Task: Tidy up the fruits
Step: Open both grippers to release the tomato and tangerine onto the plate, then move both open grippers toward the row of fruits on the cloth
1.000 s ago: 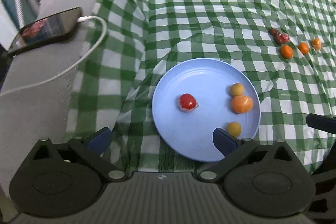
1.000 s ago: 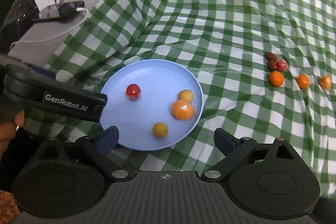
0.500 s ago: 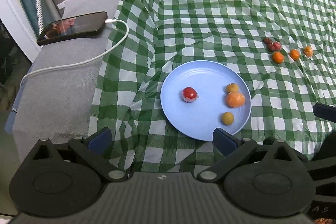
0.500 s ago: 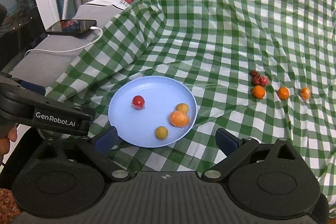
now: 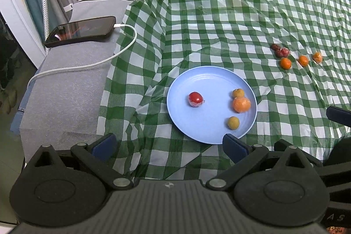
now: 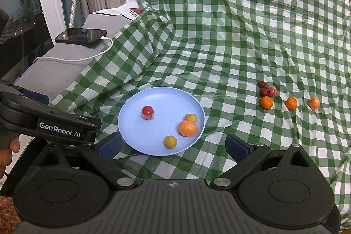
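Both grippers are just hanging there with nothing in them; the left gripper (image 5: 167, 144) has its jaws spread wide, and the right gripper (image 6: 173, 145) is spread the same way, empty too.

The blue plate (image 5: 201, 78) sits on the green checked cloth (image 5: 219, 14) right ahead of the left gripper, its near rim just beyond the right fingertip (image 5: 232, 144); from the right gripper it's ahead and a bit left, near rim between the two fingers.

On the plate: a red tomato (image 5: 196, 99) toward the left; a big orange (image 5: 241, 104) on the right side with a small yellow fruit (image 5: 238, 93) touching it on the far side; another yellow fruit (image 5: 233, 122) nearer the gripper, apart from the rest.

Further out and to the right of both grippers, off the plate, there's a row of three small oranges (image 6: 291, 103) on the cloth; a clump of dark red fruits (image 6: 267, 89) sits just beyond the leftmost one, looks like it's touching or nearly.

Far left of the grippers a phone (image 5: 81, 31) lies on a grey cushion (image 5: 65, 84), white cable (image 5: 92, 63) plugged in; in the right view the left gripper's body pokes in from the left with a bit of a hand (image 6: 8, 152) behind it.
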### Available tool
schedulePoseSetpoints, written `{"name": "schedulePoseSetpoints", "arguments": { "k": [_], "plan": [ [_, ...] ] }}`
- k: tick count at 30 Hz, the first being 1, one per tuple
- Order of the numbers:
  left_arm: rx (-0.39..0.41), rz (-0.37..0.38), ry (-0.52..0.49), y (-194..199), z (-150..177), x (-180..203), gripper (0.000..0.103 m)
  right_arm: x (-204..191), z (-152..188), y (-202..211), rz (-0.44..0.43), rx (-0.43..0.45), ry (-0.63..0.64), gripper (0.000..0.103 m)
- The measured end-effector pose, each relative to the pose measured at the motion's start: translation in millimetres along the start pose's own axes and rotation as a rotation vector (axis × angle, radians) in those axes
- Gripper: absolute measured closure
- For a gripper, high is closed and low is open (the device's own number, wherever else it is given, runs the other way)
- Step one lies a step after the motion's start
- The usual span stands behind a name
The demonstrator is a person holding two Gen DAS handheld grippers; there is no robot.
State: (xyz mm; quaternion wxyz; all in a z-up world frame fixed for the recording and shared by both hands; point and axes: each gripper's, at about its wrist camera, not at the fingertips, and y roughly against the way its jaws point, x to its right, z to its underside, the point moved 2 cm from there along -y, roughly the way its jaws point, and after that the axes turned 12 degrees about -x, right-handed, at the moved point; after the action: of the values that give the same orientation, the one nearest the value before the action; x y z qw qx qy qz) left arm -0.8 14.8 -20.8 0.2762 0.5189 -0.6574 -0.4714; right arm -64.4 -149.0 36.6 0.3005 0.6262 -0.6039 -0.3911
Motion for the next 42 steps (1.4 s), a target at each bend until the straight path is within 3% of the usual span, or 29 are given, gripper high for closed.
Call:
{"name": "schedulePoseSetpoints", "arguments": {
  "k": [26,42],
  "plan": [
    [-0.033,-0.009,-0.008,-10,-5,2,0.000,2,-2,-9,-0.015,-0.028,-0.017,0.003],
    [-0.067,-0.023,-0.043,-23,-23,22,0.000,25,-3,-25,-0.013,-0.046,-0.083,0.003]
  ]
}}
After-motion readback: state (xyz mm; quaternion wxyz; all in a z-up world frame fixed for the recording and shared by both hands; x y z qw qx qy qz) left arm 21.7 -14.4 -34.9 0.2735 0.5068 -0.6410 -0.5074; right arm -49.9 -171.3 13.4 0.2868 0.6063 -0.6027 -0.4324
